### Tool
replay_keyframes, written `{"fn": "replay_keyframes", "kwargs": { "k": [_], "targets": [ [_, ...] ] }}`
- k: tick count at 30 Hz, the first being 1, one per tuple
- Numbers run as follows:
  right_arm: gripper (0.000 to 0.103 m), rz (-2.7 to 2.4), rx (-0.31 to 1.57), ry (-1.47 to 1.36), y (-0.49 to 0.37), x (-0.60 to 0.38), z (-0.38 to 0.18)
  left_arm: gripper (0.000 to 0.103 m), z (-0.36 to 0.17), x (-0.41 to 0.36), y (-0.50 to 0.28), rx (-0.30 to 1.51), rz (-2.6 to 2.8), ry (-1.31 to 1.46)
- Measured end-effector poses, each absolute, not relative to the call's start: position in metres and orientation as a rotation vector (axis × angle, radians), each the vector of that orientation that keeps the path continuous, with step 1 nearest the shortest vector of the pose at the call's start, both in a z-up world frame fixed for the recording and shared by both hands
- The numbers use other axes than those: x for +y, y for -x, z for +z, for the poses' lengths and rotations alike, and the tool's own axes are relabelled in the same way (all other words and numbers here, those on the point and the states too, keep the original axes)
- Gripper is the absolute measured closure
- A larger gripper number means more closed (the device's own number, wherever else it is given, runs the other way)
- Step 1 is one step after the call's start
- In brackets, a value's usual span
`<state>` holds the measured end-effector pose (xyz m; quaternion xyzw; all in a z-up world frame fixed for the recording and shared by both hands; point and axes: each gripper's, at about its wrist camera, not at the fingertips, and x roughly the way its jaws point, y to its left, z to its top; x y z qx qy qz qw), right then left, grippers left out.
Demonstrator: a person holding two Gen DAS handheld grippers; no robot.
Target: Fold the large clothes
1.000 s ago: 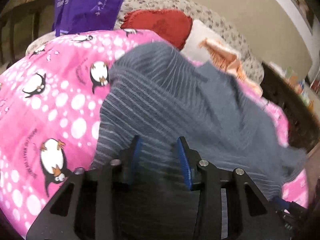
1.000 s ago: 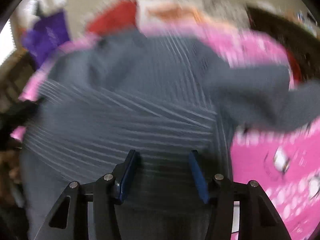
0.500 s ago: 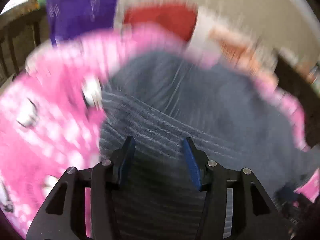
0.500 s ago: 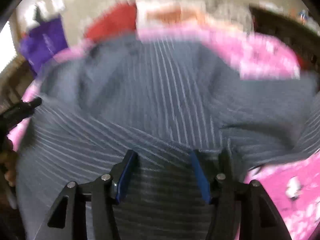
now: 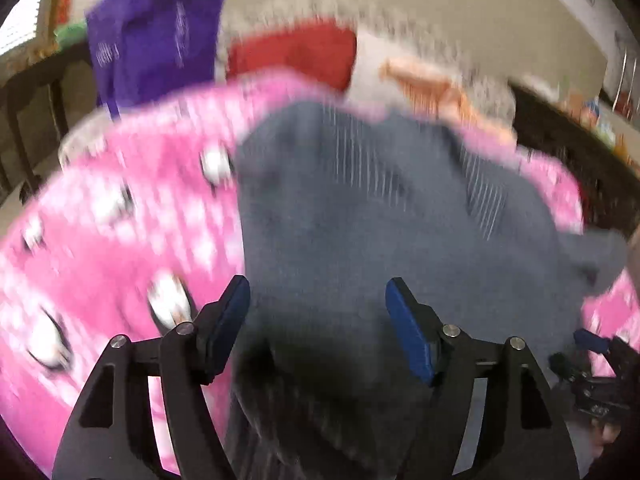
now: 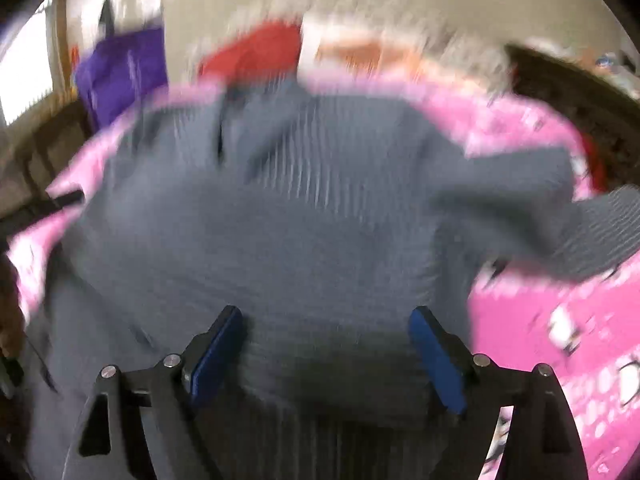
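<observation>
Both grippers' jaws have just been opening; they stood narrower a second ago, and the grey cloth below now lies more spread out.

Left wrist view: left gripper (image 5: 318,292) stands wide open, blue pads clear of the cloth; grey striped garment (image 5: 380,220) lies on the pink penguin blanket (image 5: 112,240), under and ahead of the jaws. Purple bag (image 5: 156,36) and red cushion (image 5: 296,56) sit behind. Picture blurred.
Right wrist view: right gripper (image 6: 326,320) likewise wide open, nothing pinched; garment (image 6: 280,232) spreads across the blanket (image 6: 560,320), one sleeve reaching right.
</observation>
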<state>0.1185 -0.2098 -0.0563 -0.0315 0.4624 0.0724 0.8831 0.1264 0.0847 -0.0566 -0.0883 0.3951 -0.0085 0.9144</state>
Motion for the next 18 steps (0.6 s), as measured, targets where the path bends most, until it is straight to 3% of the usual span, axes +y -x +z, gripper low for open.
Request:
{"fn": "replay_keyframes", "kwargs": {
  "k": [2,7,10,14,18],
  "targets": [
    [0.022,0.150,0.934,-0.074,-0.115,-0.231,-0.051,0.032,-0.075,0.084,-0.128,0.869,-0.006,0.166],
    [0.022,0.005,0.713,-0.181,-0.090,-0.321,0.015,0.032,-0.040,0.091,-0.089,0.712,-0.019,0.154],
    [0.022,-0.154,0.650,-0.278,-0.087,-0.415,0.038,0.031,-0.047,0.089,-0.077,0.685,-0.028,0.133],
    [0.023,-0.261,0.635,-0.510,-0.100,-0.539,0.029,0.031,-0.069,0.099,-0.093,0.803,-0.039,0.234],
    [0.030,-0.243,0.635,-0.700,-0.121,-0.608,0.001,0.031,-0.077,0.124,-0.095,0.800,-0.086,0.412]
  ]
}}
